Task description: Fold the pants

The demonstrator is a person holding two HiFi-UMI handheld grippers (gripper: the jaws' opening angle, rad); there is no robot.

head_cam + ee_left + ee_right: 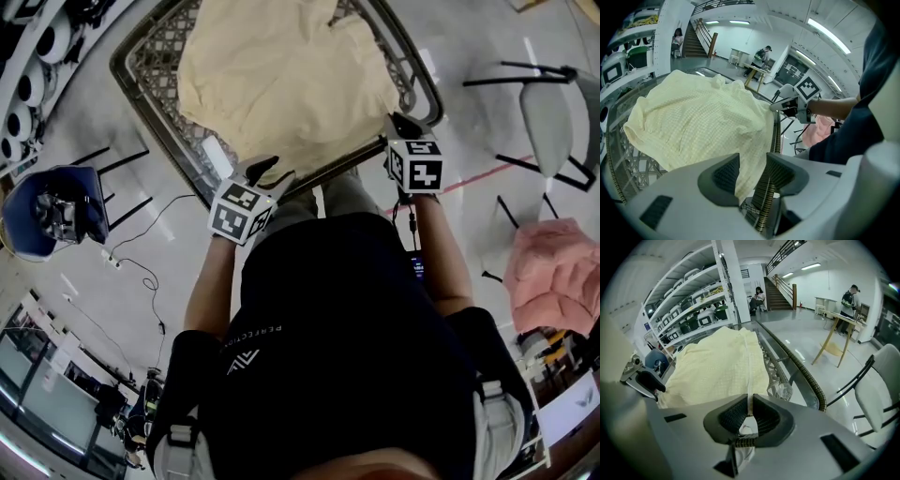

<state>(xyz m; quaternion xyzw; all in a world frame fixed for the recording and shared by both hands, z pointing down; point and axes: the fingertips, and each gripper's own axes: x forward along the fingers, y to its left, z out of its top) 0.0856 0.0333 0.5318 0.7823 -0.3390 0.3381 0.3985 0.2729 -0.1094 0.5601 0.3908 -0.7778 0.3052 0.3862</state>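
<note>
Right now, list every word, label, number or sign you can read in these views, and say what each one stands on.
"PERFECTION": small white print on the person's black shirt, beside a white logo; the last letters are uncertain.
Marker cubes: black-and-white square patterns only, no letters.
Labels on the shelf rack: too small to read.
White board at the head view's lower right: a mark, too small to read.

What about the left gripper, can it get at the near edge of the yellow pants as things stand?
Probably yes: the left gripper stands open, the edge of the pants hanging between its jaws; only the table rim beside them crowds it.
</note>
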